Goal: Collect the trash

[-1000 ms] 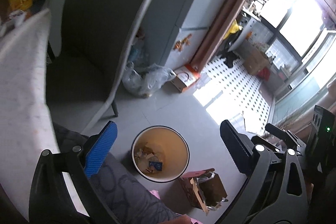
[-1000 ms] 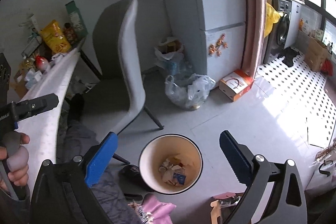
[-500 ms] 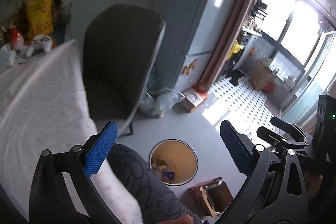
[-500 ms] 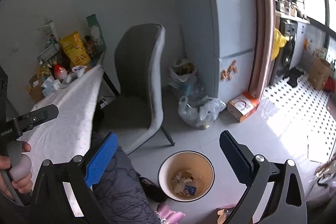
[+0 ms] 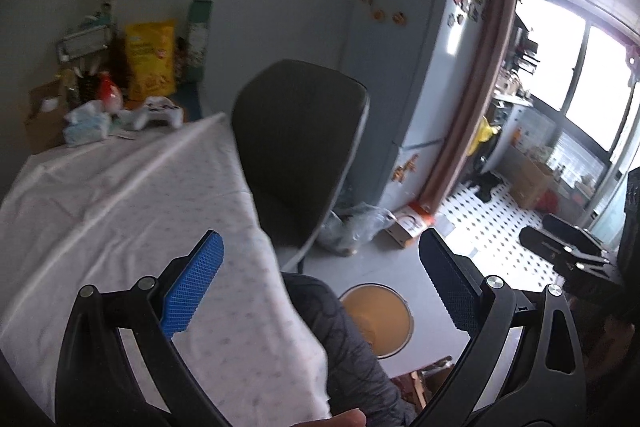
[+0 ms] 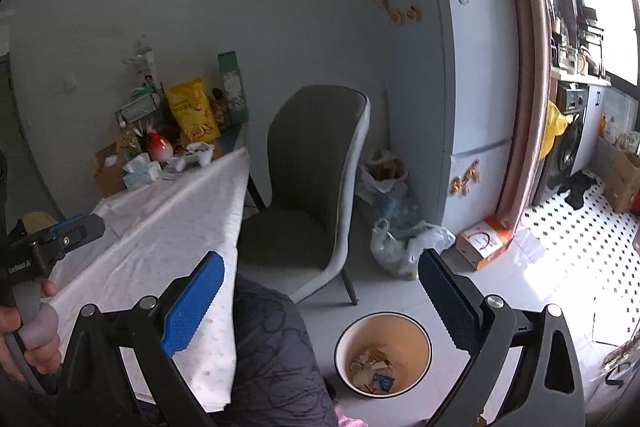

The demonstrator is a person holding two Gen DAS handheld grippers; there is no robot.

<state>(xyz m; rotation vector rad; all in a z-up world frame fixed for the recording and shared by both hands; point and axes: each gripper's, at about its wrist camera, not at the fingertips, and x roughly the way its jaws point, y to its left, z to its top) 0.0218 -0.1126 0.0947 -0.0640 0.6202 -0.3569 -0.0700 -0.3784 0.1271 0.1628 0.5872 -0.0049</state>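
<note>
My left gripper (image 5: 320,287) is open and empty, held above the corner of a table with a white cloth (image 5: 120,211). Its fingers frame the cloth edge and a round cream trash bin (image 5: 376,311) on the floor. My right gripper (image 6: 320,307) is open and empty too, high above the same bin (image 6: 384,331). Paper scraps and a blue wrapper (image 6: 372,371) lie in the bin. At the table's far end (image 6: 160,219) sit a tissue pack (image 6: 140,173), a white game controller (image 6: 196,155), a yellow snack bag (image 6: 192,115) and other clutter.
A grey chair (image 6: 312,179) stands between the table and a pale fridge (image 6: 472,87). Plastic bags (image 6: 404,247) and an orange-white box (image 6: 484,243) lie on the floor by the fridge. A person's grey-patterned leg (image 6: 272,355) is beside the bin. A torn carton (image 5: 424,379) lies near it.
Both grippers have risen and tilted up from the bin toward the table. The bin has slid lower in both views, and the tabletop and its far-end clutter have come into sight.
</note>
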